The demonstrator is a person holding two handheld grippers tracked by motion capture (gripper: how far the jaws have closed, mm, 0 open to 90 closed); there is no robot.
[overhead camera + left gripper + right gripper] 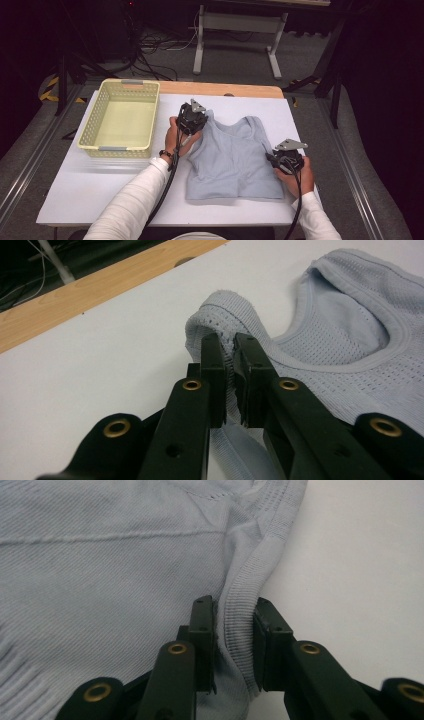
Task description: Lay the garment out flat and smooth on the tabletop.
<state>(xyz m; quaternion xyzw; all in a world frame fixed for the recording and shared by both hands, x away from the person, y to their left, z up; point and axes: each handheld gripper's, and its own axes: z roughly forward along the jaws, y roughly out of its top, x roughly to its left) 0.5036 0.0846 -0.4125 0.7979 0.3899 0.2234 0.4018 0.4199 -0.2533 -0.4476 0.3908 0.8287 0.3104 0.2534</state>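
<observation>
Left tongs [228, 347] pinch the tank top's [235, 157] strap; right tongs [234, 615] pinch its side edge. Both bites look shallow. Lifting unevenly could slip the thin strap free, center frame.

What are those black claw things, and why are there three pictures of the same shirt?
A person sits at a white table and holds a pinching tool in each hand. One picture looks down from above. The other two come from little cameras riding on the tools, so you see their black jaws up close. On the table lie a light blue tank top and an empty yellow basket. The left gripper pinches a shoulder strap of the top. The right gripper pinches its ribbed side edge.
</observation>
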